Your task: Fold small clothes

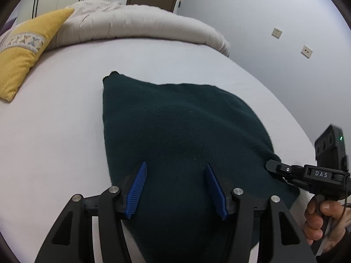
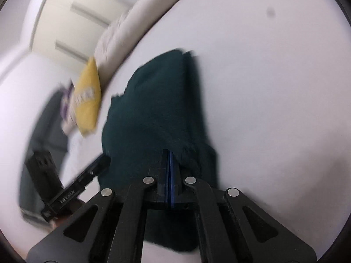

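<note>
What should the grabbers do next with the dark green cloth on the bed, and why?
Probably lift the corner and carry it across. The right gripper has its jaws shut at the edge of the cloth, though whether fabric is pinched is unclear. The left gripper hangs open over the cloth, which lies flat on the bed.

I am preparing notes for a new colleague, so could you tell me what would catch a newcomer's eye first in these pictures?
The dark green garment dominates, spread on the pale bed sheet in front of both cameras. The left gripper hangs open above its near part, and the right gripper is shut at its right edge. A yellow cushion lies far left, by the rolled beige duvet.
</note>
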`<control>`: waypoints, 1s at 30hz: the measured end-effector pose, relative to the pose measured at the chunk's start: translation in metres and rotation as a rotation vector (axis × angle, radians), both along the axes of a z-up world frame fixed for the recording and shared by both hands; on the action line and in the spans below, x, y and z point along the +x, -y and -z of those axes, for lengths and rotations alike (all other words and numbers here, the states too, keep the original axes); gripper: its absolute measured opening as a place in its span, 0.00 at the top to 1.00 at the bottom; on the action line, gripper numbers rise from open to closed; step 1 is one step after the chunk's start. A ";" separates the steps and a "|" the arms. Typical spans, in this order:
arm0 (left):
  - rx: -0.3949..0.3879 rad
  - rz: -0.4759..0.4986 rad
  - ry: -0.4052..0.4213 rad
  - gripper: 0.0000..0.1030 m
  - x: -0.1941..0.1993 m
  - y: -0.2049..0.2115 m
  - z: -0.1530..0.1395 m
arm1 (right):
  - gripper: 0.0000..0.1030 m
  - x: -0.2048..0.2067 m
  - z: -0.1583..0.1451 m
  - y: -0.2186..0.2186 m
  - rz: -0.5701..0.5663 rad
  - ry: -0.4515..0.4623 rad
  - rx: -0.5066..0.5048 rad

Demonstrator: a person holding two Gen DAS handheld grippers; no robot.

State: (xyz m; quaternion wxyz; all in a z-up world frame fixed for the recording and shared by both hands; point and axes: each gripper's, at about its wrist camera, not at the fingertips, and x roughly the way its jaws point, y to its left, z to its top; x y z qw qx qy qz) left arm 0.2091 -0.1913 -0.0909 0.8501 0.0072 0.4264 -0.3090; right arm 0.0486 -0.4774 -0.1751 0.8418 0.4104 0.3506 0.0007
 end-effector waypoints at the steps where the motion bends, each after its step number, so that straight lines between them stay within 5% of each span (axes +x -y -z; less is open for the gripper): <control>1: -0.003 -0.010 0.011 0.44 -0.004 -0.001 -0.004 | 1.00 -0.011 0.000 0.001 0.015 0.012 -0.014; 4: -0.044 -0.028 0.044 0.43 -0.018 -0.005 -0.014 | 1.00 -0.031 0.003 0.001 0.035 0.000 -0.024; 7: 0.036 -0.015 0.078 0.44 -0.031 0.000 -0.004 | 1.00 -0.042 -0.011 -0.008 0.048 -0.033 -0.074; 8: 0.054 -0.015 0.087 0.44 -0.032 0.001 0.001 | 0.92 -0.046 -0.022 -0.010 0.044 -0.028 -0.110; 11: 0.055 -0.021 0.082 0.42 -0.029 -0.001 0.010 | 0.91 -0.049 -0.045 -0.046 -0.013 0.010 -0.190; 14: 0.090 0.001 0.086 0.41 -0.027 0.006 0.011 | 0.91 -0.054 -0.015 -0.053 -0.056 -0.096 -0.203; 17: 0.097 0.017 0.082 0.41 -0.029 0.001 0.010 | 0.92 -0.069 -0.014 -0.047 -0.039 -0.046 -0.142; 22: 0.026 -0.043 0.085 0.43 -0.021 -0.017 -0.018 | 0.87 -0.069 -0.064 -0.057 -0.040 -0.085 -0.339; 27: 0.098 -0.053 0.129 0.43 0.015 0.011 -0.027 | 0.82 -0.019 -0.105 -0.052 -0.128 0.012 -0.312; 30: 0.152 -0.073 0.100 0.43 0.041 0.028 -0.017 | 0.82 0.033 -0.101 -0.049 -0.181 -0.030 -0.269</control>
